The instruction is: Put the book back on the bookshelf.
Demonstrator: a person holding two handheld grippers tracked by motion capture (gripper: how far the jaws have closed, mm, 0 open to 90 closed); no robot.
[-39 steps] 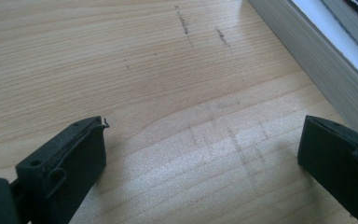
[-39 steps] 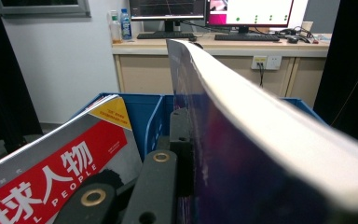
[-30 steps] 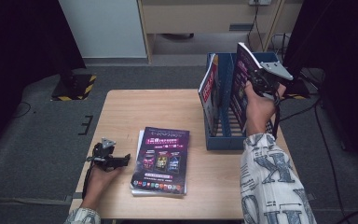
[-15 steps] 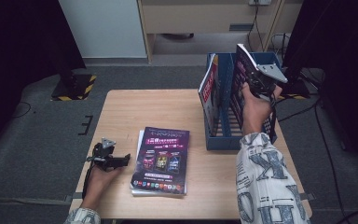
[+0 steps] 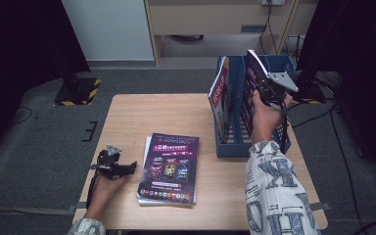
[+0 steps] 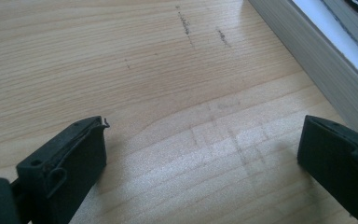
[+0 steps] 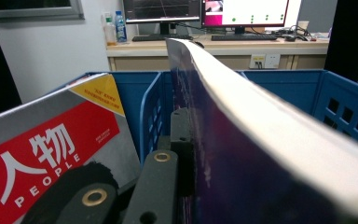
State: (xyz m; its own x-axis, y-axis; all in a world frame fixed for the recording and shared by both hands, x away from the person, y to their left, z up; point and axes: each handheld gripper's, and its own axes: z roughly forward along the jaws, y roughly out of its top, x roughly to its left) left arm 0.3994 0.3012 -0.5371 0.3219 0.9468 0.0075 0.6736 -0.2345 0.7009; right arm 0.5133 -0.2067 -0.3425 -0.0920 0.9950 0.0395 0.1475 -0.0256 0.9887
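Flanking the held purple magazine point(image 5: 251, 78): blue rack point(image 5: 279, 142) dividers, red magazine point(image 5: 219, 90).

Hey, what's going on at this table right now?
A person is filing magazines into a blue plastic file rack on the wooden table. The right tongs are shut on a thick purple-covered magazine, held upright over a rack slot. A red-and-white magazine already stands in the next slot. The left tongs rest open on the table beside a stack of purple magazines.

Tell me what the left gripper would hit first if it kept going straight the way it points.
Probably the stack of magazines: the left gripper lies on the table, jaws open, pointing at the stack's side edge; depth is unclear.
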